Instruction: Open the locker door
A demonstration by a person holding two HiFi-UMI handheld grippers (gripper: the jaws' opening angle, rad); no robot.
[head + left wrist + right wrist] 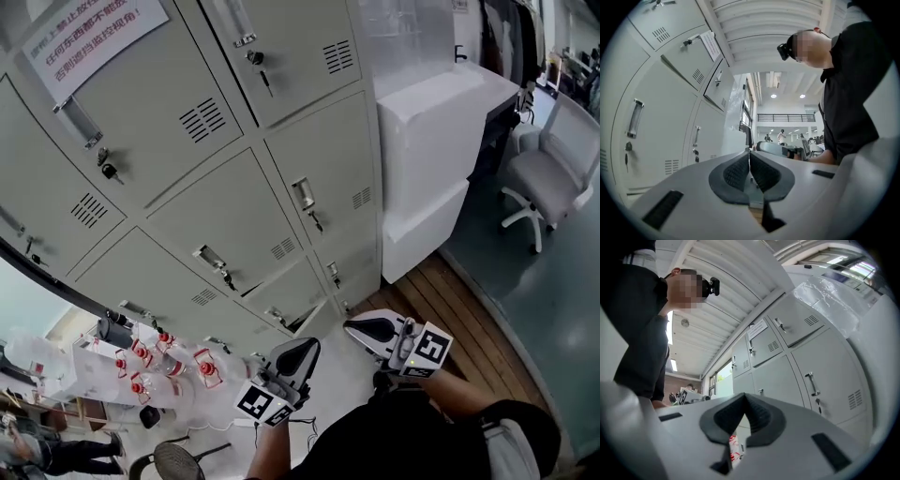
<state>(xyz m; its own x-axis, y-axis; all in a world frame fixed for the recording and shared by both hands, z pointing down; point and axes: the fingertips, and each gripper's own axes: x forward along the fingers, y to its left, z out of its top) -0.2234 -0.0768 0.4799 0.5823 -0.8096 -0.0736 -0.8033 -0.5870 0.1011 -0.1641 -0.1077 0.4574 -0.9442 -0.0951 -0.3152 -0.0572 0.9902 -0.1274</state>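
Observation:
A wall of grey lockers (234, 187) fills the head view; each door carries a metal handle (304, 194) and a key below it. The doors look closed, though a dark gap shows beside one low door (298, 305). My left gripper (312, 345) and right gripper (351, 325) hang side by side low in that view, short of the lockers and touching none. In the left gripper view the gripper (750, 159) is shut with its pads together and nothing held, lockers (661, 122) on its left. In the right gripper view the gripper (744, 398) is shut and empty, lockers (820, 371) on its right.
A white cabinet (441, 141) stands against the lockers' right end, with a white office chair (553, 178) beyond it. A strip of wooden floor (469, 319) lies below. Red-capped bottles (155, 366) sit at lower left. A paper notice (89, 37) is stuck on an upper door.

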